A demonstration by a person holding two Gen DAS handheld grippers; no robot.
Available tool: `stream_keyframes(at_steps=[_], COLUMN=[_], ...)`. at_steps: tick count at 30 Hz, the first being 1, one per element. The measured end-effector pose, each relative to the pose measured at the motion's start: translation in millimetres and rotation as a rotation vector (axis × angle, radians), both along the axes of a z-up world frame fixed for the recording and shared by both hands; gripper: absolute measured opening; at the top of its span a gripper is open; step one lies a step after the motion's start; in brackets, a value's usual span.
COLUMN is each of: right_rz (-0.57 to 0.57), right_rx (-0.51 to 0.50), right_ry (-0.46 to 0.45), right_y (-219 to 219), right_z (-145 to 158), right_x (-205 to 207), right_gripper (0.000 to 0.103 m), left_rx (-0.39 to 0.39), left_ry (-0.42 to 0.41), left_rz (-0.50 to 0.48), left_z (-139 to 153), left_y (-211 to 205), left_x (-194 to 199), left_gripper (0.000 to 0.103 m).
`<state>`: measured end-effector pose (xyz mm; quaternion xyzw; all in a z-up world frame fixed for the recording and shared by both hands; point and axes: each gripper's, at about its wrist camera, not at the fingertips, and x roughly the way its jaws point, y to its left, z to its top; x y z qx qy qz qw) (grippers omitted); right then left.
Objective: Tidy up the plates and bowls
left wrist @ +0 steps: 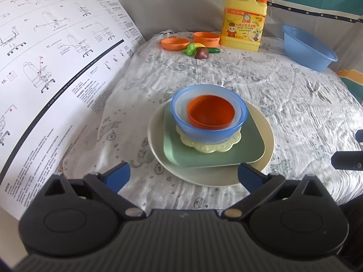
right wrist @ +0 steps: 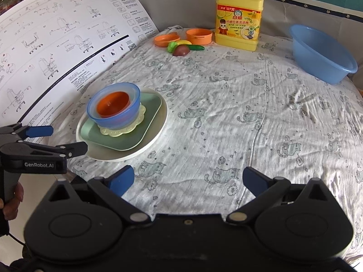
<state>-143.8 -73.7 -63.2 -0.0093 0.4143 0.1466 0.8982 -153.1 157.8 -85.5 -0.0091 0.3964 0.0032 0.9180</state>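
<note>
1. The left gripper (left wrist: 183, 173) has its jaws spread wide and holds nothing; its blue fingertips (left wrist: 118, 176) hover just short of the cream plate's (left wrist: 156, 149) near rim, at six o'clock of the stack.
2. The right gripper (right wrist: 189, 181) is also wide open and empty, over bare patterned cloth (right wrist: 226, 113), well apart from the dishes.
3. The stack sits at ten o'clock from the right gripper: on the cream plate lies a green square plate (left wrist: 249, 147), then a pale yellow scalloped dish (left wrist: 204, 146), then a blue bowl (left wrist: 195, 133) with an orange bowl (left wrist: 211, 113) nested inside.
4. At twelve o'clock, far across the cloth, stand an orange dish (left wrist: 174, 43) and an orange cup (left wrist: 207, 38), with toy vegetables (left wrist: 200, 51) just in front.
5. A yellow detergent jug (left wrist: 244, 22) stands beside them; a blue basin (left wrist: 308, 49) lies at two o'clock.
6. A printed instruction sheet (left wrist: 56, 56) rises at nine o'clock.
</note>
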Motion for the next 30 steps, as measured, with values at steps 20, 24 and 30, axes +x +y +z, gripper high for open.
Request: stream_keyframes(at_steps=[20, 24, 30], right_rz=[0.013, 0.016, 0.021], right_rx=[-0.018, -0.019, -0.027], right_ry=[0.000, 0.002, 0.007], right_y=[1, 2, 3], right_z=[-4, -5, -7], right_x=[4, 5, 7], right_gripper=[0.103, 0.103, 0.103], left_rx=[-0.001, 0.002, -0.003], left_ry=[0.000, 0.000, 0.002], left_rz=[0.005, -0.002, -0.011], left_z=[-8, -10, -13], left_y=[3, 3, 4], left_x=[2, 3, 4], left_gripper=[0.103, 0.103, 0.103])
